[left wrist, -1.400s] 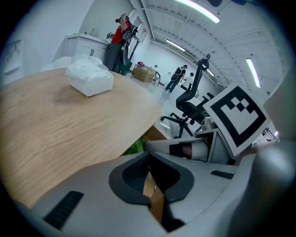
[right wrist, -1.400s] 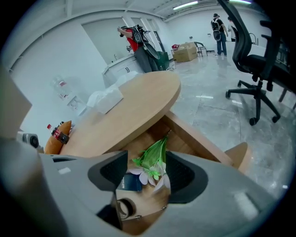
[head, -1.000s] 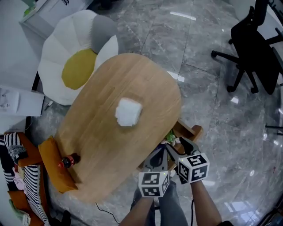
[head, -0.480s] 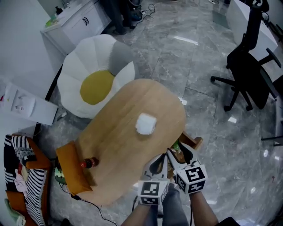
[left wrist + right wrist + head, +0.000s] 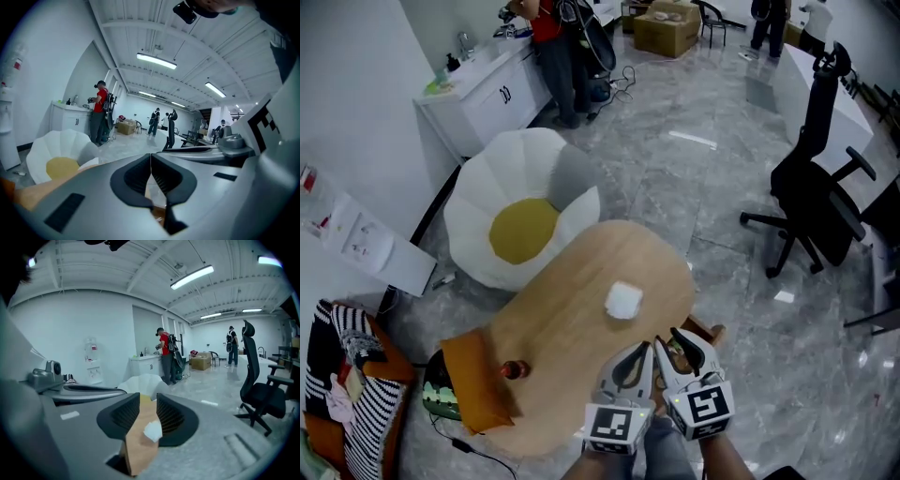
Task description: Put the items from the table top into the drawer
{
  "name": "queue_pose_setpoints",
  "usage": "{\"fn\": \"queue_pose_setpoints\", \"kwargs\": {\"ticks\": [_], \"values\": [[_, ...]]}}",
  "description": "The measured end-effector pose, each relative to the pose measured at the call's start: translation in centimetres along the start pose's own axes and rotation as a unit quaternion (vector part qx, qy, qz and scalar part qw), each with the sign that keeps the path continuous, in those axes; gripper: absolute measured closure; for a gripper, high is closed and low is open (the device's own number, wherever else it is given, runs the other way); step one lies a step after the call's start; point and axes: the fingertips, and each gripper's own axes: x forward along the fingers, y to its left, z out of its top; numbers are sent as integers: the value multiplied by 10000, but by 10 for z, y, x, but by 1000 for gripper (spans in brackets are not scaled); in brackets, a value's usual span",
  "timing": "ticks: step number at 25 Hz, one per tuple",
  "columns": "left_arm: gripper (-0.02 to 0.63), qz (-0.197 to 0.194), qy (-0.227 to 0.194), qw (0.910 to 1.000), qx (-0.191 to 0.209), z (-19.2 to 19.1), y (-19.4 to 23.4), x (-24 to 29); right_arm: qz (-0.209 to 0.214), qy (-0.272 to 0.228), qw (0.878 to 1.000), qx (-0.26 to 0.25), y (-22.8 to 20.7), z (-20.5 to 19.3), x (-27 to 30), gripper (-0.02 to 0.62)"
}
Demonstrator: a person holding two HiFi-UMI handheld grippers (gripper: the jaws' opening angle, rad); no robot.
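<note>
While the left gripper (image 5: 632,364) is pressed together, the right gripper (image 5: 685,346), just closing, stands slightly spread and empty beside the surface (image 5: 567,328).

we look down on a desk (image 5: 562,328) that runs from the near left to the far right. a wad (image 5: 623,300) lies on it toward the far right end. a bottle (image 5: 514,369) rests on it by the near left edge, just beside a cushion (image 5: 476,394) set against that edge. a drawer (image 5: 705,334) juts from under the desk's right side. behind the desk lies a floor cushion (image 5: 525,225), and behind that stands a cabinet (image 5: 483,94). an office chair (image 5: 816,197) stands well apart, right.
</note>
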Motion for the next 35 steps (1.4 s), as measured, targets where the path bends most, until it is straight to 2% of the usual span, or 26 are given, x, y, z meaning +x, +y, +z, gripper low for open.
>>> {"fn": "queue_pose_setpoints", "kwargs": {"ticks": [8,10,16,28,35], "values": [[595,-104,-620,9980,52,72,-6,-34,39,-687,9970,-355,33,77,-29,497],[595,-72,-755,9971,50,86,-5,-46,22,-862,9957,-343,42,94,-35,529],[595,-109,-984,9949,203,117,-8,-79,55,-1035,9932,-526,71,118,-54,531],[595,-67,-1086,9925,560,134,-15,-132,-46,-1181,9907,-678,104,137,-86,531],[595,-167,-1098,9920,597,131,-28,-153,28,-1245,9887,-837,123,138,-105,531]]}}
